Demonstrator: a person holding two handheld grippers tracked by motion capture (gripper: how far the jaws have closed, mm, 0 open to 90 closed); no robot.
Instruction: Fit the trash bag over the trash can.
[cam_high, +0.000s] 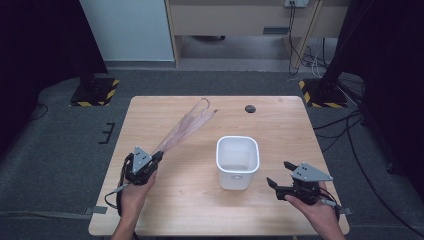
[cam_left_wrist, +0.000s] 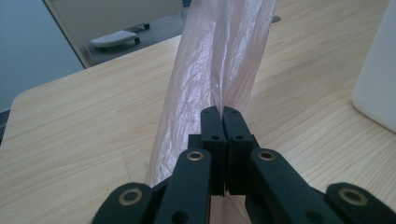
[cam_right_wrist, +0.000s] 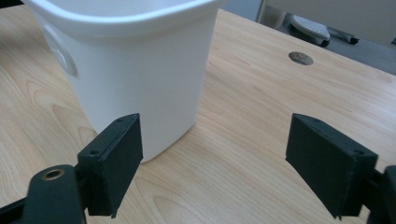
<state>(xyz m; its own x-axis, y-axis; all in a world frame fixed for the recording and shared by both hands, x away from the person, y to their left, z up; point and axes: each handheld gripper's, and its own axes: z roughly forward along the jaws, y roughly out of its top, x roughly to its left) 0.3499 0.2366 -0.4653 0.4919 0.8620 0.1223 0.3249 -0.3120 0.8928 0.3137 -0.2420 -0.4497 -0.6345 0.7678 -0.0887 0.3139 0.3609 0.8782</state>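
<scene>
- While the white bin (cam_high: 238, 162) stands upright and empty mid-tabletop (cam_high: 280, 130), the left tongs (cam_high: 159, 156) pinch a pink plastic bag (cam_high: 185, 129) stretching toward the far edge.
- Right tongs (cam_high: 280, 173) gape wide beside the bin, near the right front corner.

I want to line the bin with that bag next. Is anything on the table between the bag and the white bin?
Nothing visible does. The left gripper is shut on the pink plastic bag, and bare table lies between it and the white bin. The right gripper waits open on the bin's far side.
</scene>
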